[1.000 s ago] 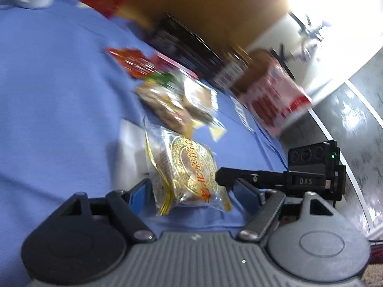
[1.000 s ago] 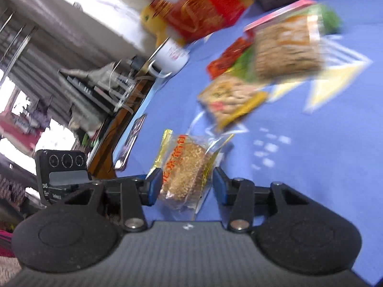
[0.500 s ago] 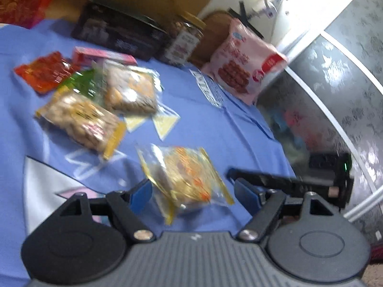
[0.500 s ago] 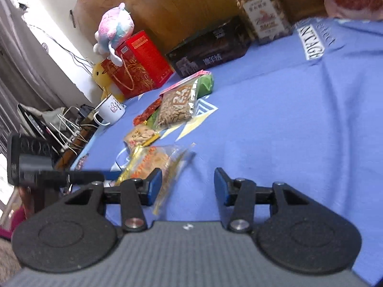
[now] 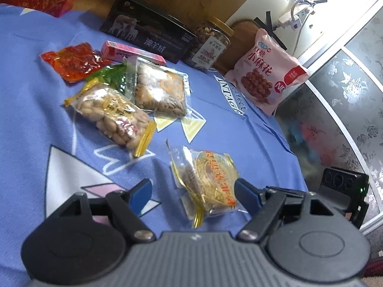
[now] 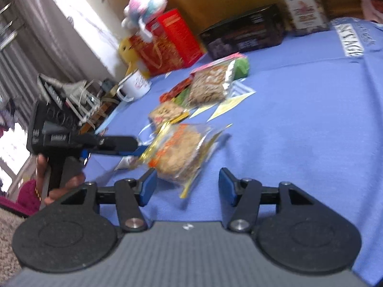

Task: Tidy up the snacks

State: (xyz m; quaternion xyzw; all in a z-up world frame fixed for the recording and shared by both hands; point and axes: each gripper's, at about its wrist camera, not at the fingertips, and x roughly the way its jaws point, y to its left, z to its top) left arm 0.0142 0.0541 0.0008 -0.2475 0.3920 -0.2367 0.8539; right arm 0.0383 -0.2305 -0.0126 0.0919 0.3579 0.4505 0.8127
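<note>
A sesame cake packet (image 5: 208,181) in clear wrap with gold edges lies on the blue cloth (image 5: 36,110). My left gripper (image 5: 192,195) is open around it. The packet rests close to the right pad and well clear of the left pad. In the right wrist view the same packet (image 6: 179,150) lies just ahead of my right gripper (image 6: 188,186), near its left finger. That gripper's jaws are opening and nothing sits between its pads. One of the left gripper's fingers (image 6: 115,143) reaches the packet from the left, and a hand (image 6: 59,184) holds that gripper.
Behind lie a peanut packet (image 5: 112,117), a seed packet (image 5: 160,91), a red packet (image 5: 71,62) and a pink box (image 5: 131,52). A black box (image 5: 148,33), a jar (image 5: 210,43) and a pink bag (image 5: 265,71) line the back. A mug (image 6: 134,86) stands far left.
The right gripper's jaws have spread and let go of the packet, which now lies ahead of them. Both views have swung toward the back of the table. The left jaws stay wide.
</note>
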